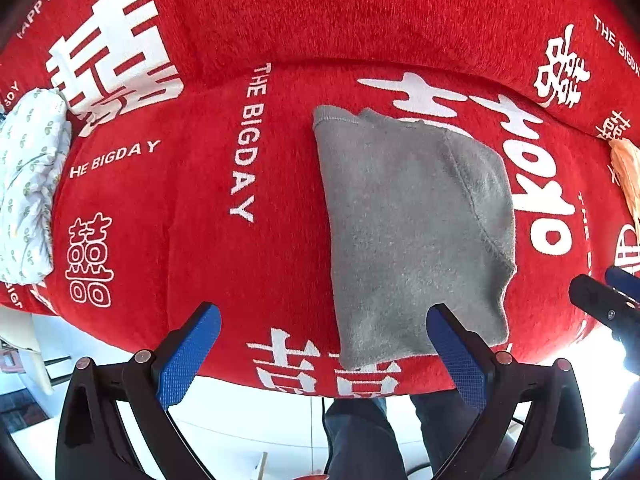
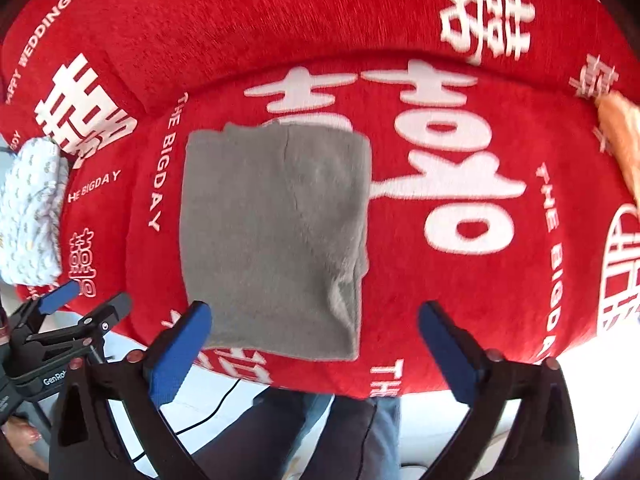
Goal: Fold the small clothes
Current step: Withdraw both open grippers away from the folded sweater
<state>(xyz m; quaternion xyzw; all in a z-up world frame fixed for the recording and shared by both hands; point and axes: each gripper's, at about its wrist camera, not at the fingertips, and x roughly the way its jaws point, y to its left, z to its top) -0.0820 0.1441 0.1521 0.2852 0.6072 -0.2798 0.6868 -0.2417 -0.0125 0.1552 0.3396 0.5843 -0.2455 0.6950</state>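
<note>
Hovering with jaws spread and empty, both the left gripper [image 1: 322,344] and right gripper [image 2: 314,340] hung over the folded grey garment [image 1: 412,224] at frame centre, so fetching the next piece seemingly followed.

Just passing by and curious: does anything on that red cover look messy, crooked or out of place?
Nothing much stands out. The grey garment lies folded flat on the red cover, though its near right corner is a little rumpled. Both grippers, left and right, are open above it, holding nothing.

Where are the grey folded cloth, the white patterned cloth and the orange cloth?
grey folded cloth [image 1: 412,224], left wrist view, middle of its top layer.
white patterned cloth [image 1: 30,184], left wrist view, its middle.
orange cloth [image 2: 620,136], right wrist view, visible part.
</note>
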